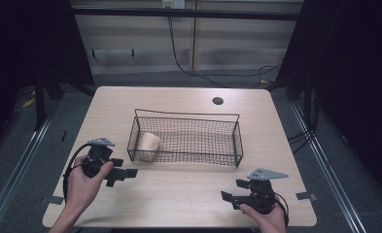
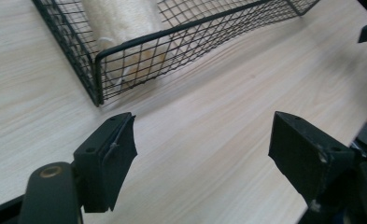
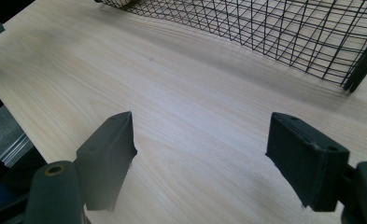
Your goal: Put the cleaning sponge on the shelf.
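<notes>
Two spread tools (image 1: 123,174) (image 1: 232,193) over pale wooden table (image 1: 188,194), wire basket (image 1: 186,156), dark room

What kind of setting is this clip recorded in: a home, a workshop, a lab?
Most likely a lab or recording room, not a home. A bare wooden table stands alone between dark curtains, with cables trailing along the back wall, and the wire basket holding a pale roll.

A cream, fuzzy roll (image 1: 148,142) lies on its side in the left end of a black wire basket (image 1: 230,117), which sits mid-tabletop (image 1: 179,194), its long side facing the person.
</notes>
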`<state>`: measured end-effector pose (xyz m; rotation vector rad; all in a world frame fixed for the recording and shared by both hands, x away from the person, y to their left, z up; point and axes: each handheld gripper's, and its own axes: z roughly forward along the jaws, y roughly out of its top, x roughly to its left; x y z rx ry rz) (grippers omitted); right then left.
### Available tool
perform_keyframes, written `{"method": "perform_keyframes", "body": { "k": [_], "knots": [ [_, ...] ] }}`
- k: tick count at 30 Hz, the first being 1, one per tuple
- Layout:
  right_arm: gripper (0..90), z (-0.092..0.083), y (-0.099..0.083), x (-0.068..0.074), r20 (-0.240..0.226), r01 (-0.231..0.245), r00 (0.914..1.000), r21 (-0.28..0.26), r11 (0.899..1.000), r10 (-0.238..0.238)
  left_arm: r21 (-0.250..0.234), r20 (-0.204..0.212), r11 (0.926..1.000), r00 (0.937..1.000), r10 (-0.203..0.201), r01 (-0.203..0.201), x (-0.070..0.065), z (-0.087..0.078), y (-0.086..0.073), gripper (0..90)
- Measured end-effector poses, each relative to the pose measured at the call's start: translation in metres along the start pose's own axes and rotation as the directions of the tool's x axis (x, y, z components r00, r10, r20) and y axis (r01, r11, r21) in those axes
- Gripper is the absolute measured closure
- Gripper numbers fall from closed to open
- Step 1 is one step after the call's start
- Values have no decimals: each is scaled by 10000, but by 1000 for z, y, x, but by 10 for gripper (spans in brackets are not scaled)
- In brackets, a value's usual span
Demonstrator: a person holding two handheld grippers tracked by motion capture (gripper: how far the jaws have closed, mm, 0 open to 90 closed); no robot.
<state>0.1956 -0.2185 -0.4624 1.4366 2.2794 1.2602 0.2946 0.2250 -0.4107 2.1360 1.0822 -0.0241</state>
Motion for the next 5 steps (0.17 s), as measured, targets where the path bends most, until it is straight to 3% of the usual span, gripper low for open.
{"method": "perform_keyframes", "body": {
  "k": [2,5],
  "knots": [
    [232,0,0,0,50,43,10000,-5,10000,-43,-67,-120,10000,9999,-66,66,2,4,-13,225],
    [233,2,0,1,194,92,9998,-37,10000,-91,9,-224,10000,9997,-91,92,3,7,-21,222]
  ]
}}
